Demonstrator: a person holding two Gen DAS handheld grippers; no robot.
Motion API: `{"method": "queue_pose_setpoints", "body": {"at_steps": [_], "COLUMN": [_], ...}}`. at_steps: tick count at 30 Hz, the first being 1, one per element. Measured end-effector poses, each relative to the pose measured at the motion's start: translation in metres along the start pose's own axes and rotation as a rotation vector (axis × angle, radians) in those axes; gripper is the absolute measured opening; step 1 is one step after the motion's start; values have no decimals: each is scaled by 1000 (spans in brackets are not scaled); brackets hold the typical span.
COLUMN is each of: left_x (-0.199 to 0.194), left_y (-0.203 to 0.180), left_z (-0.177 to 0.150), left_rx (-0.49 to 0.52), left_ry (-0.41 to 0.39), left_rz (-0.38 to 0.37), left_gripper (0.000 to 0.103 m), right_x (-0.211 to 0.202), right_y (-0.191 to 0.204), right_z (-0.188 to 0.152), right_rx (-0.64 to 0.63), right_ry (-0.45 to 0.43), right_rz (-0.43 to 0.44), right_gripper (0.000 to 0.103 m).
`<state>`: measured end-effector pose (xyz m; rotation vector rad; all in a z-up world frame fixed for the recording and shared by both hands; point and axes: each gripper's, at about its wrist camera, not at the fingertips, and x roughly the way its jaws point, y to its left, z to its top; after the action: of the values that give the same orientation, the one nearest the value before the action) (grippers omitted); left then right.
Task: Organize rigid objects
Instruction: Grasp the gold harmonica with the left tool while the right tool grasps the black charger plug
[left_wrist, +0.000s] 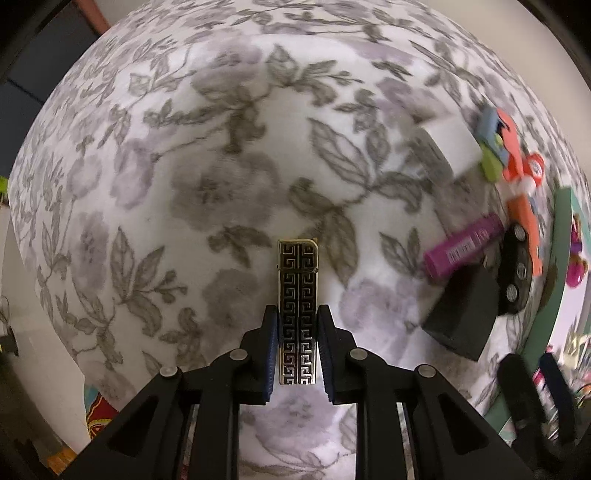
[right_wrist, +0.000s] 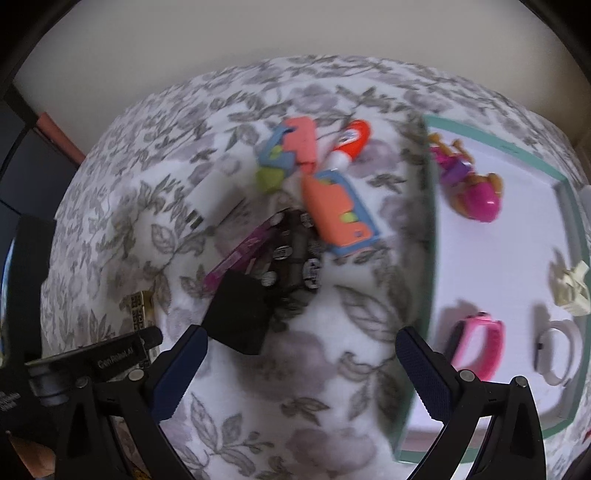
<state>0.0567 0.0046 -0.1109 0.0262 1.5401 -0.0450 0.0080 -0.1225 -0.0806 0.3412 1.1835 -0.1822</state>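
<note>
The left hand-held gripper (left_wrist: 297, 345) points straight down over the flowered bedspread (left_wrist: 192, 192), its 2 blue pads clamped on the long sides of a slim black-and-gold lighter (left_wrist: 297, 314) with a key pattern; the lighter's upper half sticks out beyond the fingertips. The right hand-held gripper (right_wrist: 303, 373) tilts steeply down with its jaws spread wide and nothing between them, only bedspread below.

To the left of the held lighter the bedspread lies bare and wide, out to its rounded edge. To the right a cluster crowds the cloth: a black block (left_wrist: 461, 314), a purple tube (left_wrist: 465, 245), a black piece with round silver studs (left_wrist: 515, 275), a white block (left_wrist: 448, 146) and orange-and-blue toy pieces (left_wrist: 515, 147). Beyond them runs the green rim of a tray (left_wrist: 561, 236).

The right wrist view opens up that tray (right_wrist: 430, 206): on its white floor lie a pink figure (right_wrist: 476, 192), a pink band (right_wrist: 480, 345), a white band (right_wrist: 559, 350) and a cream clip (right_wrist: 570, 291), well apart from each other. It also shows the left hand-held gripper from the side at the near left, with the lighter's gold edge peeking out. The left wrist view alone shows the clamp on the lighter head-on.
</note>
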Motion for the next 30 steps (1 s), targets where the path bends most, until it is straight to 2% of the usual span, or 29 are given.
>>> {"method": "queue_pose_setpoints", "body": {"at_steps": [7,10,19,27,30], "left_x": [3,0,6,8,7], "left_y": [37,80,89,89,89], "left_z": [16,20,25,26,25], "left_rx": [-59,-83,-104,-115,-113], "left_ry": [19,23,27,27,28], "left_rz": [-56,-68,-66,-69,-65], "left_gripper": [21,21,21,21,21], "right_x": [21,25,44,54,60], "right_y": [16,20,33,41,49], "right_z": [3,6,13,16,18], "right_rx": [-7,0,27,8,-2], "right_ry": [35,35,37,21,10], "right_rz": [6,5,-19,-67,-99], "right_gripper": [97,96,85,85,80]}}
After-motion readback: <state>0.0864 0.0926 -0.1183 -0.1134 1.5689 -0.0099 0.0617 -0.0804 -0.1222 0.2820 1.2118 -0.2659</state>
